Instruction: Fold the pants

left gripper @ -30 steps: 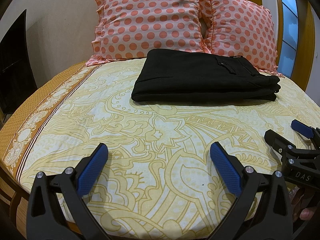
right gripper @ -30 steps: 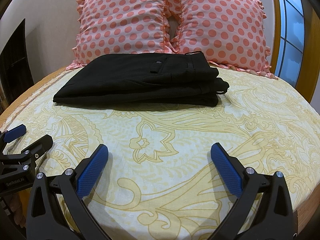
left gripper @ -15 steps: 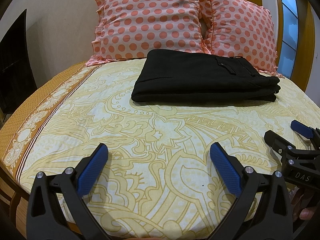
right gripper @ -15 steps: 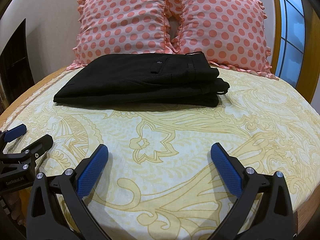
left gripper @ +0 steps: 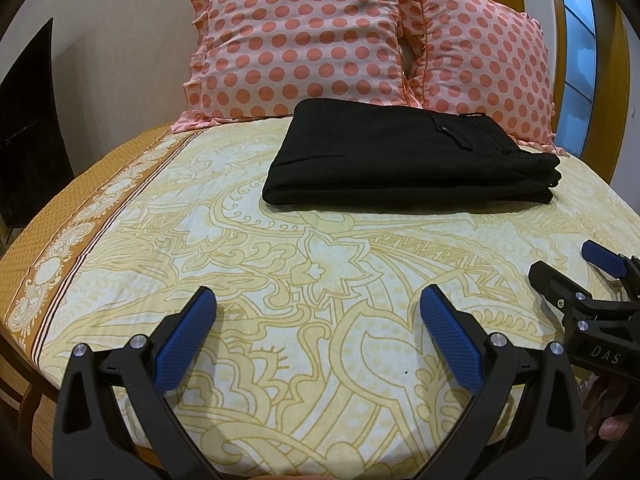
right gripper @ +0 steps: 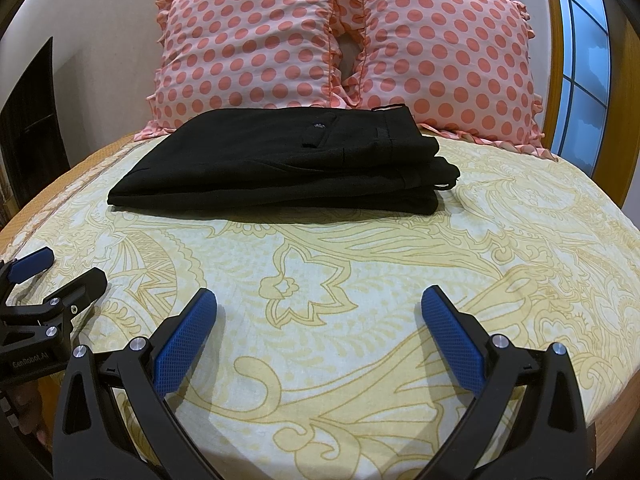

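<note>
Black pants (left gripper: 404, 156) lie folded in a flat stack on the yellow patterned bed sheet (left gripper: 280, 264), just in front of the pillows; they also show in the right wrist view (right gripper: 292, 164). My left gripper (left gripper: 318, 312) is open and empty, well short of the pants near the bed's front edge. My right gripper (right gripper: 320, 312) is open and empty too, also well short of them. Each gripper shows at the edge of the other's view, the right one (left gripper: 568, 268) and the left one (right gripper: 60, 268).
Two pink polka-dot pillows (left gripper: 296, 40) (left gripper: 484, 64) lean against the wall behind the pants. A dark panel (left gripper: 28, 128) stands at the left. A wooden-framed window (right gripper: 580, 60) is at the right. The sheet's orange border (left gripper: 60, 216) runs along the left bed edge.
</note>
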Tool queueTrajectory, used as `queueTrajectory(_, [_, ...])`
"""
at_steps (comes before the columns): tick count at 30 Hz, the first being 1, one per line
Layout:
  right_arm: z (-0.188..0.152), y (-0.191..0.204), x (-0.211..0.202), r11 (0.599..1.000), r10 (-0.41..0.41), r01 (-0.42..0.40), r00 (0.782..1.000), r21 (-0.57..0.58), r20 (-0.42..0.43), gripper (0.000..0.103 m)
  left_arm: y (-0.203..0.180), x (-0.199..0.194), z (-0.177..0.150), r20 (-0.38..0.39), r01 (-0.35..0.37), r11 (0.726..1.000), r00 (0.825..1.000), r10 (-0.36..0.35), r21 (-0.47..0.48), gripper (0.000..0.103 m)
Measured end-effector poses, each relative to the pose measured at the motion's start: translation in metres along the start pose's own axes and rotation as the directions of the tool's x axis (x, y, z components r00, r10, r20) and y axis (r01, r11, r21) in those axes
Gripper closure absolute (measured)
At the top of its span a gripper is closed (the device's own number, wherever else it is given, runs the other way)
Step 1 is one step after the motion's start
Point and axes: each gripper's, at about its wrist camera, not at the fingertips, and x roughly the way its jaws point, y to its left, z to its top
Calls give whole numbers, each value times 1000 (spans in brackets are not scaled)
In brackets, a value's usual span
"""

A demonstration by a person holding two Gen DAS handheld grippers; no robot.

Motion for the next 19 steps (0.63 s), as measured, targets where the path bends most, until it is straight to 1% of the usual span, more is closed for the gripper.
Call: queueTrajectory(19, [-1, 0, 0, 1000, -1, 1, 1000, 1, 2, 1, 0, 1, 1, 1, -1, 1000, 1000, 1, -3, 2])
